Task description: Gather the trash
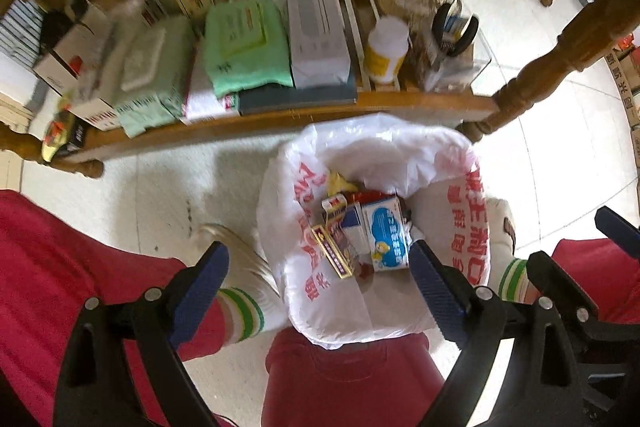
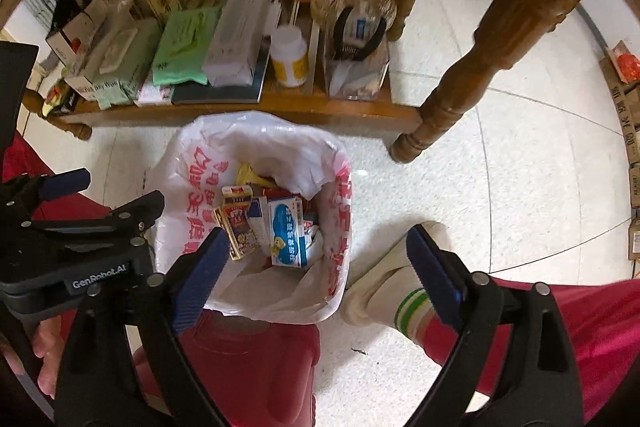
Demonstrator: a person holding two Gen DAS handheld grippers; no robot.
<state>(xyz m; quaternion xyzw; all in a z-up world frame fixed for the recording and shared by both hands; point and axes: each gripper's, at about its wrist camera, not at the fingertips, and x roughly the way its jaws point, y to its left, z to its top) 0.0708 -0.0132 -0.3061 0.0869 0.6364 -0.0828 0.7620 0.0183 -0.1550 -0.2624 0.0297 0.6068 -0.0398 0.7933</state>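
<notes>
Tiled floor point(image 2: 460, 107), bag-lined bin point(image 2: 256, 147) parked right below the wooden shelf point(image 2: 240, 109). Both the left hand-held gripper point(image 1: 316, 267) and right hand-held gripper point(image 2: 316, 255) hang spread, empty, over it; boxes point(image 2: 286, 231) already inside, handy for dropping trash.

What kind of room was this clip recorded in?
Probably a home living room: a carved wooden table with a cluttered lower shelf, a tiled floor, and a bag-lined trash bin holding medicine boxes.

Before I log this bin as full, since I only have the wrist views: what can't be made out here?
- Bin depth: the blue-and-white box and other cartons cover everything beneath, in both views.
- The bin itself: the white bag hides it.
- Left end of the lower shelf: blurred in the left wrist view.
</notes>
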